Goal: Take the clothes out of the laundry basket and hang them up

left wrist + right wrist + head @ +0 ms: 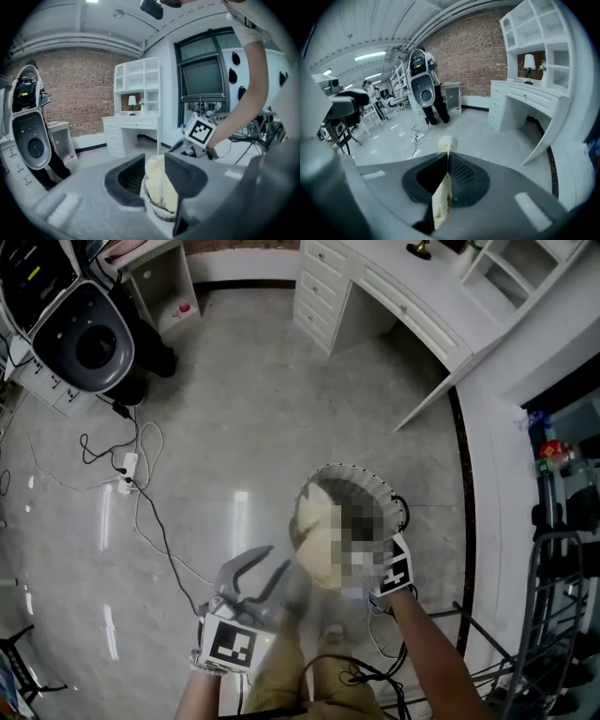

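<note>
Glossy grey floor (234, 418), cables (150, 512) trailing off past the left gripper (270, 563), white desk (375, 287) further ahead. The right gripper (447, 161) is clamped tight on a cream garment (319, 531), which is bunched over the laundry basket (356, 470) right under it. The left gripper's jaws are apart with nothing pinched. Can't really make out the basket's inside.

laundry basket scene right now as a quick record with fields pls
basket: laundry basket, upright on the floor
garment: cream garment, sticking up out of the basket
right tool: shut on the cream garment
left tool: open, near the garment, gripping nothing
</note>
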